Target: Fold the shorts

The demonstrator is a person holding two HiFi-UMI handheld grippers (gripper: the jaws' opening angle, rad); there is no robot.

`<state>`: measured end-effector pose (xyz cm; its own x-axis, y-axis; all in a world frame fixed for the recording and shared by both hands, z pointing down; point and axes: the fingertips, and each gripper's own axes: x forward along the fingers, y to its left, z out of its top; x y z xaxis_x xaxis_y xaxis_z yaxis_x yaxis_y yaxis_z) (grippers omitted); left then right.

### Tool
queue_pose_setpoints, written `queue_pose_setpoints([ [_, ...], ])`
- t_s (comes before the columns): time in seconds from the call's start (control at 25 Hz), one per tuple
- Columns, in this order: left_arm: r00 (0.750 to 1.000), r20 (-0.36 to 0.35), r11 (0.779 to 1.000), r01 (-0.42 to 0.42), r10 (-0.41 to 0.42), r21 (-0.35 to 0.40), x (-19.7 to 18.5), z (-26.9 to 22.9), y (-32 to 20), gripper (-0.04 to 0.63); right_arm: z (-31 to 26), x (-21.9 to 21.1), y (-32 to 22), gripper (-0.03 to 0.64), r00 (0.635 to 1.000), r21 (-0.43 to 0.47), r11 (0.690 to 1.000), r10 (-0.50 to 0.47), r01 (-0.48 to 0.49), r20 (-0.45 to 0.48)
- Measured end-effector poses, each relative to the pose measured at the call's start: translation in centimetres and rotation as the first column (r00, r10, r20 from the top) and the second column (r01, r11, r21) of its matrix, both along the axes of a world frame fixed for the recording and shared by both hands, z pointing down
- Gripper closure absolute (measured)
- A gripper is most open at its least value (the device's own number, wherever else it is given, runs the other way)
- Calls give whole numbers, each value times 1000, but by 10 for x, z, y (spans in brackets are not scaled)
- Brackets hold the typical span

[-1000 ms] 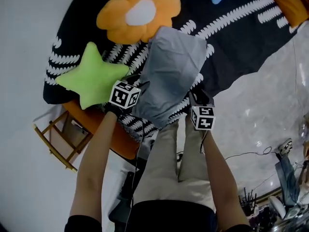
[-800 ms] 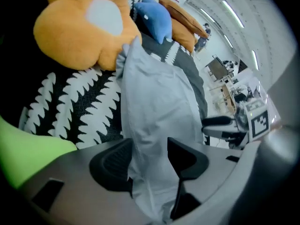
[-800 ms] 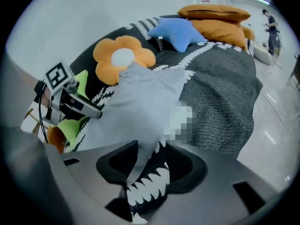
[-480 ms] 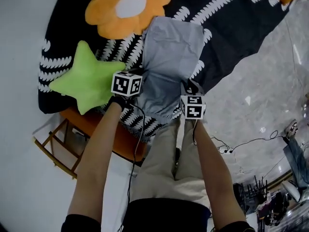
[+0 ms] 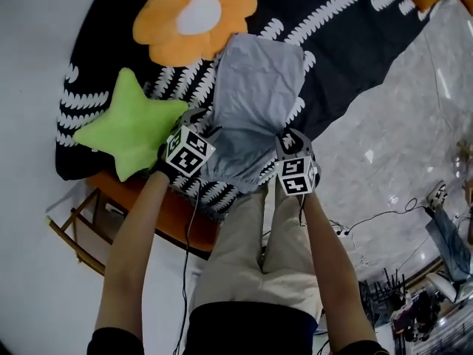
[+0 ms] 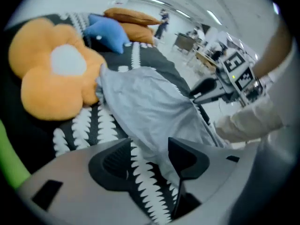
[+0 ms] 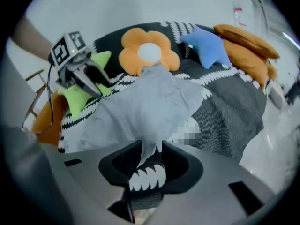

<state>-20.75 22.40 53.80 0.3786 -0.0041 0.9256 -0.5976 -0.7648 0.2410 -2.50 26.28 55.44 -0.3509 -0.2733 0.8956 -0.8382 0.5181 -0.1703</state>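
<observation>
Shorts: We find the grey shorts (image 5: pixel 259 95) spread on the black patterned blanket (image 5: pixel 355 43). Their far corner touches the orange flower cushion (image 5: pixel 194 17), and their near edge lies on the side away from the cushion, at the blanket's border.
Right tool: The right tool (image 7: pixel 149 159) is clenched on a tuck of the shorts' near edge, at the corner farther from the cushion. Its jaws have closed slightly of late.
Left tool: The left tool (image 6: pixel 150 159) is released, and its jaws have just been opening. The shorts' edge lies against one pad, unpinched, with blanket pattern showing in the gap.
Reason for hold: We judge that both near corners are needed to carry the edge toward the cushion in one even fold. Only one is secured.
Arm pose: Both forearms reach forward side by side, tools pointing steeply down. The left marker cube sits rolled askew.
</observation>
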Motion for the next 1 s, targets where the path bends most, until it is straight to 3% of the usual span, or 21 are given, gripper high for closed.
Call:
queue_pose_setpoints([
  [0.04, 994, 2, 993, -109, 109, 45, 1, -6, 0, 336, -3, -1, 0, 465, 996, 33, 996, -83, 84, -21],
  [0.12, 945, -17, 943, -323, 326, 75, 10, -11, 6, 342, -3, -4, 3, 446, 971, 55, 970, -235, 237, -33],
  [0.28, 770, -22, 770, -636, 638, 56, 31, 2, 17, 342, 7, -11, -1, 419, 899, 53, 898, -435, 437, -46],
  [0.36, 678, 25, 677, -735, 734, 42, 36, 11, 9, 341, 10, -18, -13, 403, 858, 46, 857, -510, 513, -64],
  [0.44, 599, 88, 602, -799, 796, -4, 33, 25, 6, 331, 17, -28, -18, 380, 808, 24, 809, -583, 587, -86],
  [0.56, 528, 170, 537, -843, 832, -13, 20, 58, 13, 313, 42, -40, -14, 380, 725, 3, 733, -673, 681, -148],
  [0.6, 517, 193, 525, -851, 834, 11, 19, 65, 12, 311, 46, -43, -15, 380, 713, 3, 722, -683, 692, -158],
  [0.68, 525, 216, 529, -848, 823, 42, 20, 65, 11, 313, 45, -43, -16, 383, 715, 4, 724, -681, 690, -158],
  [0.84, 575, 223, 587, -810, 787, 16, 32, 60, 14, 342, 41, -31, -8, 397, 741, 2, 751, -650, 660, -167],
  [0.92, 597, 235, 620, -784, 767, -35, 34, 63, 15, 511, 45, -30, -1, 482, 760, -49, 771, -634, 635, -143],
  [0.96, 605, 237, 633, -772, 760, -59, 32, 64, 17, 542, 46, -32, 2, 569, 766, -75, 776, -630, 626, -127],
  [1.0, 614, 238, 645, -761, 752, -74, 30, 64, 18, 545, 47, -34, 4, 571, 771, -95, 778, -628, 621, -110],
])
